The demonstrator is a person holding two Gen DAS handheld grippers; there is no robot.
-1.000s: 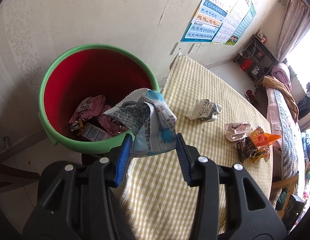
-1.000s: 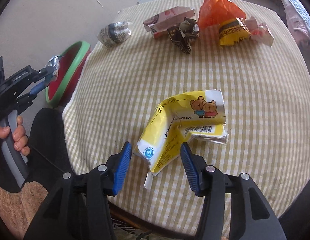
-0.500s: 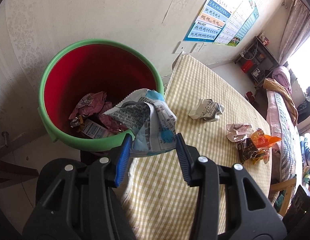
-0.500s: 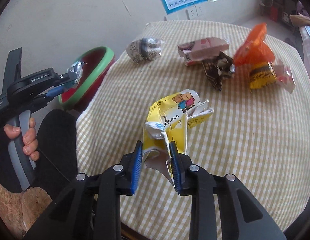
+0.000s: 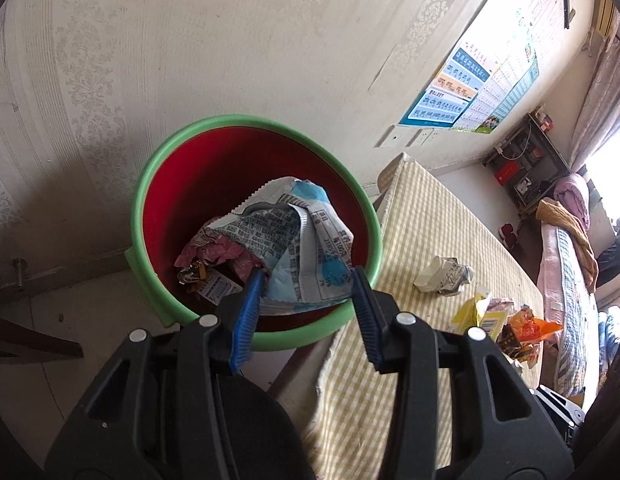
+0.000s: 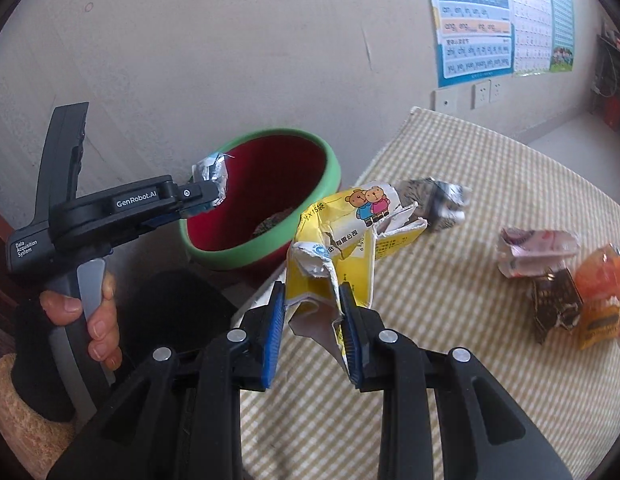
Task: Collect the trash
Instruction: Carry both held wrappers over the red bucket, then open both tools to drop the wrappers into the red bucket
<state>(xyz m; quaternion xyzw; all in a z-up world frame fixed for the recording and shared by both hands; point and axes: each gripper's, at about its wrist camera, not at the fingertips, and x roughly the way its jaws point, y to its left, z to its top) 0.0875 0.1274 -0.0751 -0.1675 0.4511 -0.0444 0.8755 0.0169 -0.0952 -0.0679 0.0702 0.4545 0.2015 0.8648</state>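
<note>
Both hand-held grippers (image 5: 305, 304) (image 6: 312, 322) clamp crumpled wrappers (image 5: 305, 248) (image 6: 342, 248) beside bucket (image 5: 149, 200).

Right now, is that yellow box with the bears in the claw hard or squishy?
Probably squishy: the yellow box is already creased and torn, and buckles where the right claw pinches it. It looks empty, so likely light. Its loose flaps may flop about.

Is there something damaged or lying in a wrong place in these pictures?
Yes. The yellow carton in the right claw is torn and crushed. Several wrappers lie scattered on the checked tablecloth, outside the red bin.
</note>
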